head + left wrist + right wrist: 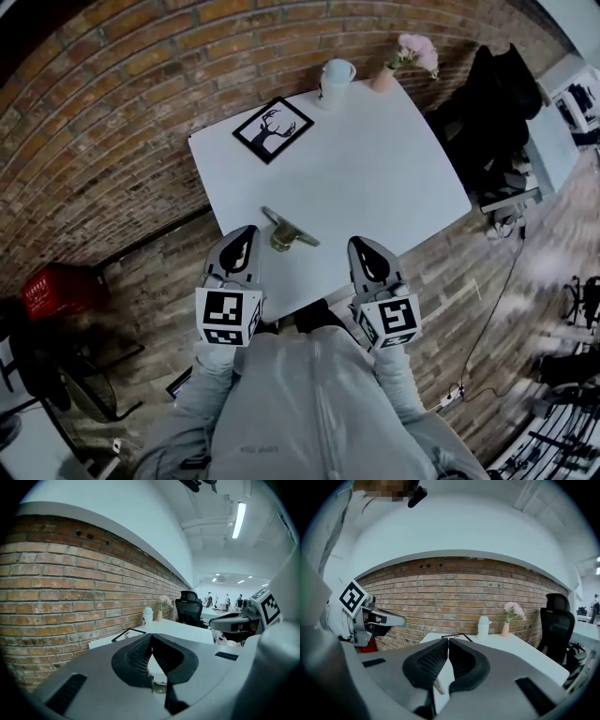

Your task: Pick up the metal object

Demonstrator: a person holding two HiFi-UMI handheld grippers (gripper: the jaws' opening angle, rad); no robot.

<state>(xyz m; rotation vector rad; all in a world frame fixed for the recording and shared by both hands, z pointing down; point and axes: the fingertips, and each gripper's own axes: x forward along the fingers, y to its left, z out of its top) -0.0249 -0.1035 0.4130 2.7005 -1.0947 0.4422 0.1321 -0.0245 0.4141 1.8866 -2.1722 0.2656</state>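
Observation:
The metal object point(287, 231), a brass-coloured piece with a flat grey bar across it, lies near the front edge of the white table point(375, 178). My left gripper point(245, 232) hovers just left of it at the table's front edge, jaws shut with nothing between them. My right gripper point(362, 244) hangs to its right, also shut and empty. In the left gripper view the shut jaws point(151, 638) point over the table, and a bit of the metal object point(160, 686) shows below them. In the right gripper view a sliver of the metal object point(438, 686) shows under the shut jaws point(448, 641).
A framed deer picture point(273, 128) lies on the table's far left. A white cup point(336, 75) and a vase of pink flowers point(406, 58) stand at the far edge by the brick wall. A black chair point(487, 108) is at the right, a red crate point(56, 289) on the floor at the left.

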